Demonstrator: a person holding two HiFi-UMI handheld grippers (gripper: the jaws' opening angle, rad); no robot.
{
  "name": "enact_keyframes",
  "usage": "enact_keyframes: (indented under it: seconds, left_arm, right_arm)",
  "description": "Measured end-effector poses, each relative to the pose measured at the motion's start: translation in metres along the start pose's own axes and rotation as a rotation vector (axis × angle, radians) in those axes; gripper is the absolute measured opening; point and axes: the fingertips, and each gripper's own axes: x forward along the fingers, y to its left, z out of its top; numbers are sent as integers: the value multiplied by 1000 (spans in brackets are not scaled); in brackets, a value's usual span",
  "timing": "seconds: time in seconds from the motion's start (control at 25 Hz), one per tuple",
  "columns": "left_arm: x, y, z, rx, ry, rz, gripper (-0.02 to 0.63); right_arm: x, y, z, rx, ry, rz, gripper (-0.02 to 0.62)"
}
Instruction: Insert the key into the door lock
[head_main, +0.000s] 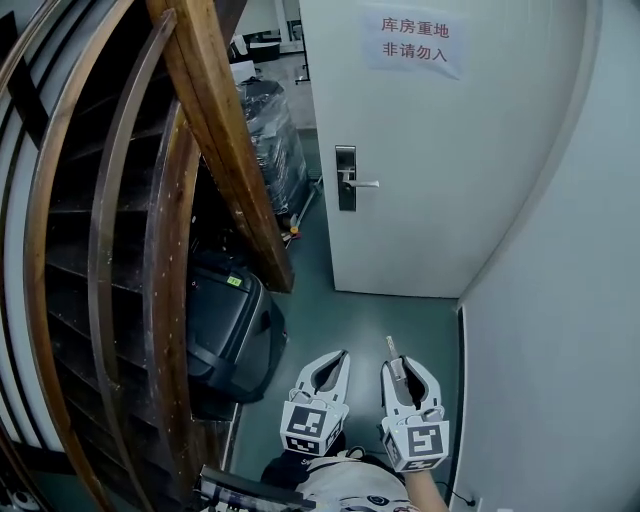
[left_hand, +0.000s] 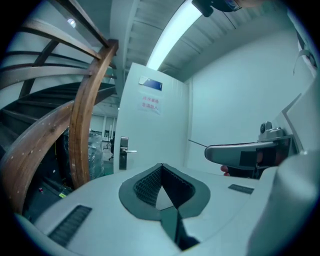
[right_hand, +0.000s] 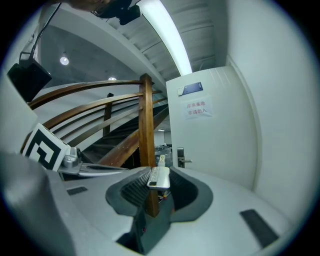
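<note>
The white door (head_main: 440, 150) stands shut ahead, with its steel lock plate and lever handle (head_main: 346, 178) on its left side. My right gripper (head_main: 398, 368) is low and well short of the door, shut on the key's white fob (right_hand: 159, 178). The metal blade (head_main: 392, 346) pokes forward toward the door. In the right gripper view the lock plate (right_hand: 180, 157) shows far off, just right of the blade. My left gripper (head_main: 337, 362) hangs beside the right one, its tips (left_hand: 162, 167) meeting with nothing between them. The lock (left_hand: 123, 152) is small and distant there too.
A curved wooden stair rail (head_main: 220, 120) sweeps along the left. A black hard case (head_main: 230, 330) sits on the green floor under it. A wrapped pallet (head_main: 270, 130) stands beyond. A grey wall (head_main: 560, 350) closes the right side. A paper sign (head_main: 413, 40) hangs on the door.
</note>
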Motion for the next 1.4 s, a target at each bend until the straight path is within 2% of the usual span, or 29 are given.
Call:
enact_keyframes:
  seconds: [0.32,0.84,1.2,1.4]
  left_arm:
    - [55,56,24,7,-12,-21,5]
    - [96,127,25,-7,9,-20,5]
    - [126,143,27,-31,17,-24,5]
    - [157,156,28,-29,17,6,5]
  right_arm:
    - [79,-4,20,-20,-8,-12,118]
    - [161,1,19,-21,23,-17,118]
    - [194,-13,14,-22,58,-25,118]
    - [227,-29,13,-13,57,10,118]
